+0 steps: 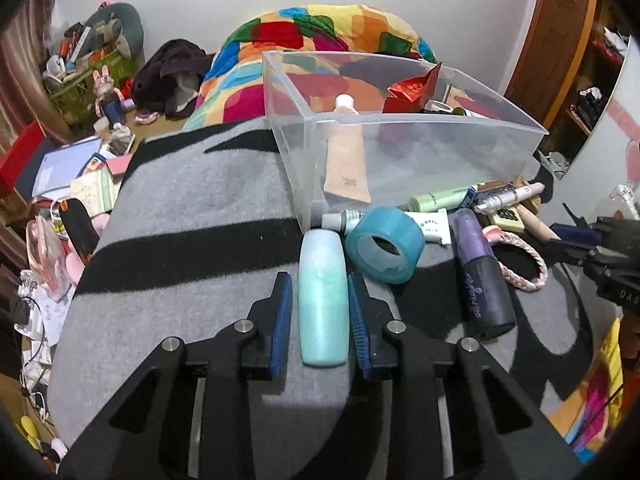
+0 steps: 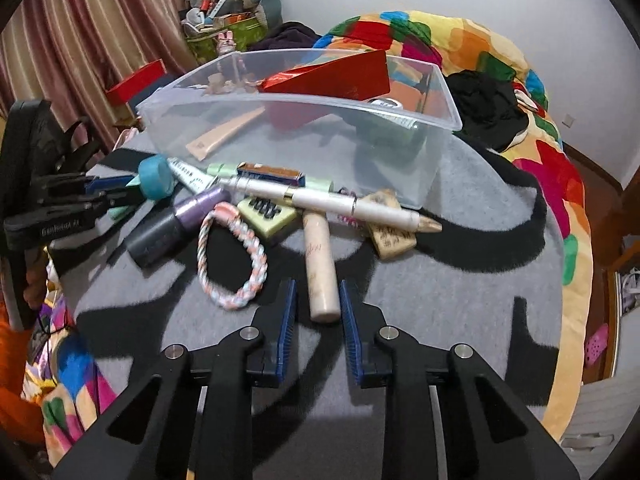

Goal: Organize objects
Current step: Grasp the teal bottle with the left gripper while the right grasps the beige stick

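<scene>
Grey and black blanket (image 1: 192, 208) covers the bed where the things lie, with a colourful quilt (image 1: 320, 32) heaped behind it against a white wall.

Between the two blue pads of the left tool (image 1: 318, 288) lies a pale turquoise bottle (image 1: 323, 300), lengthwise along the fingers; the pads stand narrow and close to both of its sides, and the right pad seems to touch it, though a thin gap on the left side makes a firm pinch uncertain. Just ahead and to the right of this tool leans a teal tape roll (image 1: 384, 246), and further right lies a purple spray bottle (image 1: 482, 276). Straight ahead stands a clear plastic bin (image 1: 400, 148), with a peach tube (image 1: 346, 152) and a red foil packet (image 1: 414, 90) inside.

The right tool (image 2: 318, 298) has its pads drawn narrow around the near end of a cream cylindrical tube (image 2: 320, 268), which lies flat on the blanket; small gaps show on both sides, so the pads do not press it. Just left of this tool lies a pink and white braided ring (image 2: 232, 258). Ahead, across the pile, lies a white pen (image 2: 332, 202).
</scene>
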`<state>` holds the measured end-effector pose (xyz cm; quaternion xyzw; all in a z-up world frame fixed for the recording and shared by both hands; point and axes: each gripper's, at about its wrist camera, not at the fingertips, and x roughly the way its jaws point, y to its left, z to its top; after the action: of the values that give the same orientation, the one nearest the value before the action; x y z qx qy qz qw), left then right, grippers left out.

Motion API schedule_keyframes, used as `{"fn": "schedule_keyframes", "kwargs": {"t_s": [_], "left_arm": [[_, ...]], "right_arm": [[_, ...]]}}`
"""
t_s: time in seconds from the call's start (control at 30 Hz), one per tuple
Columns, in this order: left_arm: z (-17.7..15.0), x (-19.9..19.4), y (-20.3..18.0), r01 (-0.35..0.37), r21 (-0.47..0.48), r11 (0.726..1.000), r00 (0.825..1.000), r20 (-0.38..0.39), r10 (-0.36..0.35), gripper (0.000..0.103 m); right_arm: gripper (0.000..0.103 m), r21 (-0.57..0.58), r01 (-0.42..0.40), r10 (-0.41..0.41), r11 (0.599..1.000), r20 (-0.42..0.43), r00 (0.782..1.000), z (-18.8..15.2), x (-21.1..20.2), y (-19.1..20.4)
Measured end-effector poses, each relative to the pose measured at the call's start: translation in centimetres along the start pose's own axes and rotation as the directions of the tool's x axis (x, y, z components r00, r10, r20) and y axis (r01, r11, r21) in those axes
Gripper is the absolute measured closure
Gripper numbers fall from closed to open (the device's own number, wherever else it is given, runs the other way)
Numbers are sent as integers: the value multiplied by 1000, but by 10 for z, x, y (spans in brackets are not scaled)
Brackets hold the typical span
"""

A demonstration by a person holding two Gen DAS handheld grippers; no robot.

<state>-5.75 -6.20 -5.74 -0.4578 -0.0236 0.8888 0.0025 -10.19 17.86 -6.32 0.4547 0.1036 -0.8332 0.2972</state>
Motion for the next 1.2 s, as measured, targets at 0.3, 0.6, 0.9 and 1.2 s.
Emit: {"fn": "schedule_keyframes", "kwargs": {"t_s": [0.3,0.6,0.9,1.2], "left_arm": [[-10,-5,1,-43,-3,999,998,52,43,79],[-20,-29,9,-12,-52,999,996,85,16,79],[5,-65,3,36,-62,997,979,205,-23,79],[48,-66,2,76,-68,995,968,245,-57,79]], "right_arm": [[89,34,3,-3,999,20,1000,4,10,0],[89,65,-29,24,998,76,997,-21,-24,0],[89,68,-54,37,996,228,973,6,-67,4],[89,121,-79,40,990,291,956,54,-60,-4]]}}
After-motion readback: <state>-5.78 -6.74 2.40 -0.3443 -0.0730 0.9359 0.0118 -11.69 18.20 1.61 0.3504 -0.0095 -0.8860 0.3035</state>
